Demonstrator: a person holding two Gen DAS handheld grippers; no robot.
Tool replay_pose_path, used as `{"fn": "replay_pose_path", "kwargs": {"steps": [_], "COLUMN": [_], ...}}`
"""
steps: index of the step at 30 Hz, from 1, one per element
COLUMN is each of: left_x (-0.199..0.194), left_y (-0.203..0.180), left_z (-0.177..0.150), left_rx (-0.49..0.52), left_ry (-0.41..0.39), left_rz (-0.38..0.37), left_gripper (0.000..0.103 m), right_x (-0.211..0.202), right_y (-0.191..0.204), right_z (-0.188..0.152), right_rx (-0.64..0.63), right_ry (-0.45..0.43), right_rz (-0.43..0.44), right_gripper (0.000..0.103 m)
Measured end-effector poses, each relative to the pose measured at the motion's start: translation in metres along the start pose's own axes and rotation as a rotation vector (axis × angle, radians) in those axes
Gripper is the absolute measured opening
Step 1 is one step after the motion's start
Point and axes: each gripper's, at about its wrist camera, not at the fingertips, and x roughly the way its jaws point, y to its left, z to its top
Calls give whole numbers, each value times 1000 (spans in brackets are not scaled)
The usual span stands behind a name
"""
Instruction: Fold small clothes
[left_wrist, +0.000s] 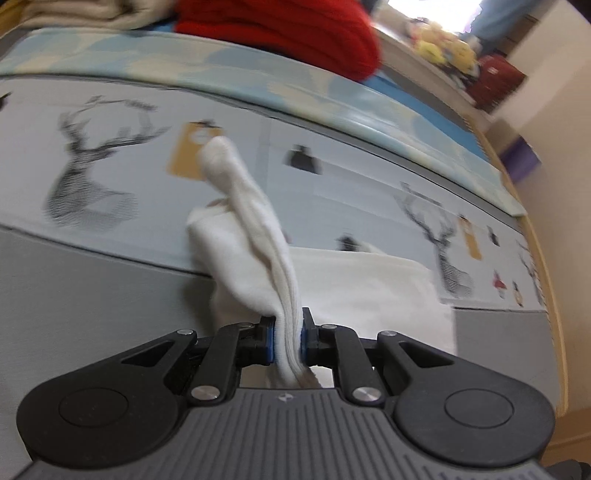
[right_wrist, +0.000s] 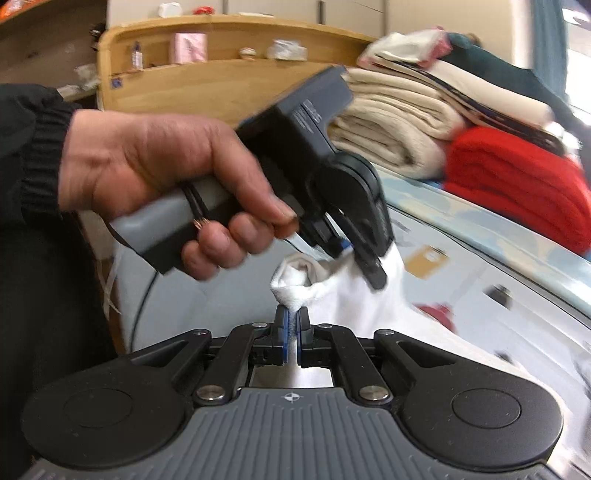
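A white sock (left_wrist: 251, 221) hangs over the deer-print bedsheet (left_wrist: 110, 166), its ribbed part pinched between the blue pads of my left gripper (left_wrist: 288, 332), which is shut on it. The right wrist view shows the same sock (right_wrist: 343, 295) stretched between both tools. There the left gripper (right_wrist: 365, 266), held by a hand (right_wrist: 159, 162), clamps one end. My right gripper (right_wrist: 292, 325) is shut on the other end, a rolled terry edge. Another white cloth (left_wrist: 369, 288) lies flat on the sheet below the sock.
A red knit (right_wrist: 517, 192) and folded beige blankets (right_wrist: 391, 122) are stacked at the back of the bed. Behind them a wooden headboard shelf (right_wrist: 207, 74) carries small items. A wooden bed rail (left_wrist: 546, 258) runs along the right.
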Motion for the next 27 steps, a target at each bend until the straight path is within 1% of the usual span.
{"fn": "replay_pose_path", "kwargs": {"steps": [4, 6, 8, 9, 10, 11, 13, 14, 16, 18, 19, 20, 21, 23, 25, 26, 27], "left_x": [20, 27, 31, 32, 33, 32, 27, 24, 22, 27, 29, 32, 33, 34, 34, 36, 37], "left_y": [-60, -89, -122, -136, -147, -155, -164, -165, -161, -148, -142, -136, -131, -124, -116, -113, -112], "left_z": [-8, -14, -21, -25, -27, -29, -32, -33, -32, -28, -27, -25, -25, -27, -24, -22, -23], "left_rx": [82, 132, 198, 231, 252, 262, 260, 259, 245, 185, 158, 142, 142, 152, 157, 164, 177], "left_ry": [9, -7, -38, -49, -54, -61, -73, -92, -119, -96, -84, -70, -61, -56, -48, -44, -37], "left_rz": [-72, -120, -169, -192, -224, -283, -373, -380, -346, -298, -276, -245, -208, -146, -126, -117, -108], "left_gripper": [12, 12, 12, 15, 21, 23, 31, 33, 35, 35, 34, 33, 33, 33, 33, 33, 33], "right_x": [-34, -51, -68, -77, -85, -91, -101, -102, -98, -86, -81, -78, -79, -90, -102, -106, -111], "right_y": [-23, -35, -45, -51, -57, -62, -72, -77, -86, -100, -106, -110, -114, -119, -125, -135, -144], "right_z": [-30, -46, -59, -65, -71, -75, -86, -92, -103, -121, -129, -134, -132, -119, -101, -87, -78], "right_rx": [38, 59, 84, 101, 117, 131, 162, 172, 193, 268, 301, 329, 361, 431, 483, 499, 501], "right_ry": [38, 58, 66, 69, 72, 80, 120, 156, 266, 443, 509, 541, 524, 408, 272, 223, 186], "right_rz": [-92, -140, -188, -213, -240, -265, -315, -340, -397, -400, -414, -438, -443, -411, -399, -398, -393], "right_gripper": [3, 3, 3, 3, 3, 3, 3, 3, 0, 0, 0, 0, 0, 0, 1, 2, 6]}}
